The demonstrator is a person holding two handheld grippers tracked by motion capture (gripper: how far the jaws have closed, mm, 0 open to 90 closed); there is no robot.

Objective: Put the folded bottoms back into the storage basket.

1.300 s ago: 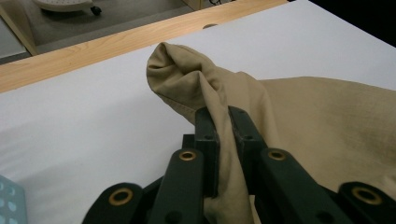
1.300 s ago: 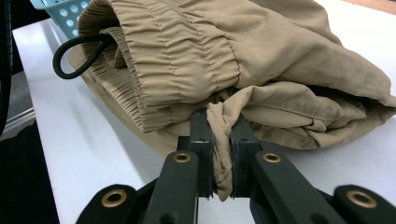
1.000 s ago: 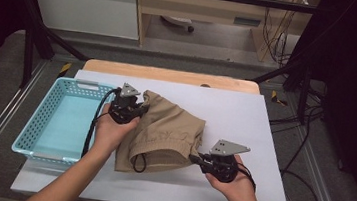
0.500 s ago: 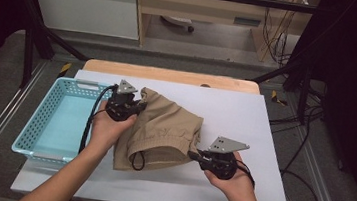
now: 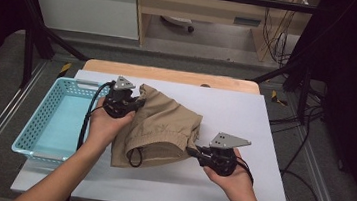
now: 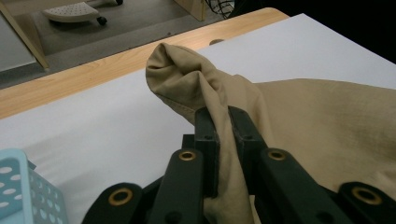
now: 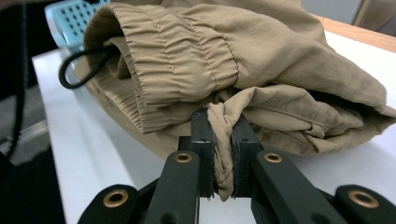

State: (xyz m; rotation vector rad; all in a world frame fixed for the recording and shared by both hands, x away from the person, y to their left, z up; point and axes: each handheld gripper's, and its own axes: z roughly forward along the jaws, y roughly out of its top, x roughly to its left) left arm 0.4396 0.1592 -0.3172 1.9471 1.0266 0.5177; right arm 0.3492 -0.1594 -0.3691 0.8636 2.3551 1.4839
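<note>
- Here, tan shorts (image 5: 163, 129) lie bunched on the white sheet (image 5: 245, 117) covering the table (image 5: 169, 74), near the middle, a little left of centre.
- Left gripper (image 5: 133, 103): jaws nearly closed, pinching a fold of the tan cloth at the far left corner of the shorts. In the left gripper view the cloth (image 6: 224, 135) runs down between the two black jaws, and a rolled hem (image 6: 180, 79) bulges just past their tips.
- Right gripper (image 5: 195, 152): jaws likewise nearly closed on cloth, at the near right edge of the shorts. In the right gripper view a twisted pleat (image 7: 223, 140) sits clamped between the pads, hanging slightly below them.
- Left hand (image 5: 106, 123) wraps its gripper from below; right hand (image 5: 231, 176) does the same. Both forearms enter from the bottom of the high view.
- Waistband (image 7: 187, 60): elastic, gathered, facing the right gripper's camera and folded over the lower layers. A black drawcord (image 7: 77, 70) loops out of it toward the near left; the same loop (image 5: 133, 156) shows at the near edge of the shorts in the high view.
- The corner held by the left gripper is raised off the sheet; the rest of the shorts rests on the sheet.
- Blue basket (image 5: 37, 131) stands at the table's left edge, just beside the left hand. The shorts are outside it, close to its right wall.
- A black cable (image 5: 86, 121) trails from the left gripper across the basket's right rim.
</note>
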